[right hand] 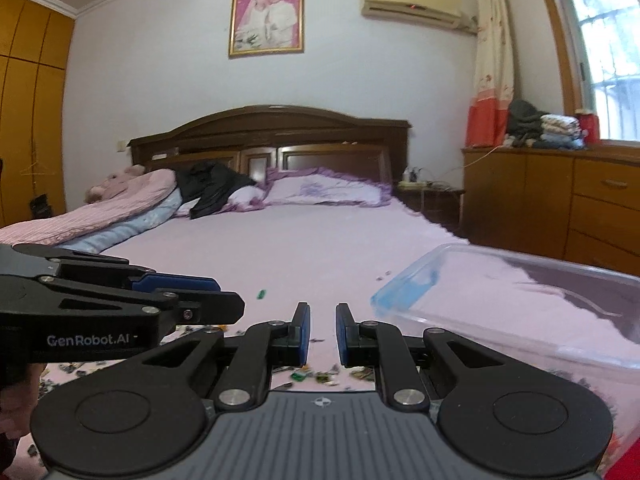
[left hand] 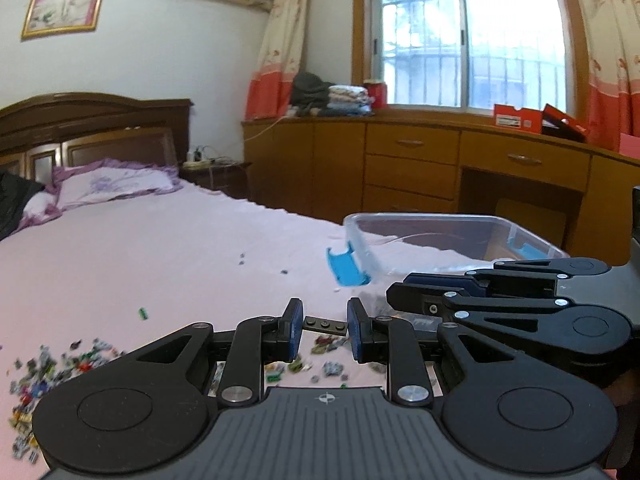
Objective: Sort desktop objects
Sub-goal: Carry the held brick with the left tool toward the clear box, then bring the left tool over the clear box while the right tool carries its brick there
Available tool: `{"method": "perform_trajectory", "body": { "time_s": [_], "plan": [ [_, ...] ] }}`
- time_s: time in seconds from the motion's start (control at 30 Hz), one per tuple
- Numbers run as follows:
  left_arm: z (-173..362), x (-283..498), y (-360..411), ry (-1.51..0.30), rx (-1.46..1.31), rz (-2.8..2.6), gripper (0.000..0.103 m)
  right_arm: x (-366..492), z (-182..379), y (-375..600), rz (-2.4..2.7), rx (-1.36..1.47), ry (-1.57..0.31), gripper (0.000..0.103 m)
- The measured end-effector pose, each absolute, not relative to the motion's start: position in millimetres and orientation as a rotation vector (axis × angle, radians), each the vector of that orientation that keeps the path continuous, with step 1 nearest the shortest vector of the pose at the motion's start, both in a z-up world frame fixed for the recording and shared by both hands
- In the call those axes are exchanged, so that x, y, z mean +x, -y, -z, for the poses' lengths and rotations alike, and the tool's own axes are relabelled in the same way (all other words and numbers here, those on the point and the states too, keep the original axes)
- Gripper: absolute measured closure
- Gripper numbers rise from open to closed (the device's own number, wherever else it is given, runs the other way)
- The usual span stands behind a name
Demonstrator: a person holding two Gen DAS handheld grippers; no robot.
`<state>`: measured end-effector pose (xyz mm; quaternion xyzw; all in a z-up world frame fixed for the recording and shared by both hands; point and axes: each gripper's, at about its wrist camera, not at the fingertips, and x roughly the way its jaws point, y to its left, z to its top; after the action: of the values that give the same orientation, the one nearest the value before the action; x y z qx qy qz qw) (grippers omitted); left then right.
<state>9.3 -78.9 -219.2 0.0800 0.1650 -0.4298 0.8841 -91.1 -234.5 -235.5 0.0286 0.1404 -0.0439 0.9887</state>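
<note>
Left wrist view: left gripper (left hand: 324, 326) clamps one dark studded plate (left hand: 325, 325) between its pads, above the pink sheet (left hand: 160, 248). One clear box (left hand: 440, 240) stands ahead right, a blue clip (left hand: 347, 266) on its near wall; its contents are unclear. Small bricks (left hand: 60, 364) lie scattered lower left, too blurred to count. Right gripper (left hand: 400, 286) is alongside.

Right wrist view: right gripper (right hand: 322, 332) has its jaws nearly together, nothing visible between them. Box (right hand: 520, 300) lies right; left gripper (right hand: 224, 296) is on the left.
</note>
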Motion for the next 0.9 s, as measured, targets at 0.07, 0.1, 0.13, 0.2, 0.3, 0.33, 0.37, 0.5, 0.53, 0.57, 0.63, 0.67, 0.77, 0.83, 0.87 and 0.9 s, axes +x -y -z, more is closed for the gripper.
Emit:
{"method": "perform_trajectory", "body": {
  "time_s": [0.07,0.1,0.13,0.2,0.3,0.33,0.37,0.5,0.53,0.57,0.63,0.67,0.77,0.83,0.87,0.9],
  "plan": [
    [217,10,86,-0.332,0.177,0.904,0.078,-94,235,240,0.101,0.049,-0.275,0.088],
    [216,9,88,-0.325,0.184,0.904,0.078,-95,235,242,0.101,0.051,-0.278,0.088],
    [215,9,90,-0.318,0.189,0.903,0.078,-96,237,245,0.099,0.053,-0.285,0.088],
    [216,9,88,-0.318,0.186,0.897,0.078,-96,241,251,0.071,0.053,-0.32,0.083],
    [219,10,79,-0.338,0.18,0.869,0.078,-94,258,253,0.01,0.033,-0.395,0.082],
    [221,10,75,-0.347,0.176,0.855,0.078,-93,265,254,-0.009,0.028,-0.425,0.082],
    [224,11,70,-0.359,0.17,0.841,0.078,-89,272,255,-0.021,0.034,-0.468,0.082],
    [232,14,49,-0.413,0.143,0.79,0.078,-77,295,249,-0.051,0.079,-0.572,0.081],
    [234,15,44,-0.426,0.139,0.78,0.078,-77,300,244,-0.058,0.09,-0.584,0.081],
    [236,15,39,-0.44,0.136,0.768,0.078,-75,305,240,-0.063,0.097,-0.593,0.081],
    [241,16,30,-0.464,0.132,0.75,0.078,-70,314,229,-0.071,0.104,-0.611,0.081],
    [243,16,26,-0.474,0.129,0.742,0.078,-67,318,224,-0.073,0.106,-0.621,0.081],
    [247,18,16,-0.494,0.122,0.727,0.078,-57,322,211,-0.057,0.102,-0.628,0.081],
    [248,19,12,-0.5,0.119,0.722,0.078,-58,321,213,0.019,0.093,-0.611,0.075],
    [247,19,10,-0.5,0.117,0.721,0.078,-58,320,215,0.064,0.092,-0.604,0.071],
    [247,20,9,-0.501,0.115,0.721,0.078,-58,318,218,0.107,0.094,-0.6,0.07]
  ]
}}
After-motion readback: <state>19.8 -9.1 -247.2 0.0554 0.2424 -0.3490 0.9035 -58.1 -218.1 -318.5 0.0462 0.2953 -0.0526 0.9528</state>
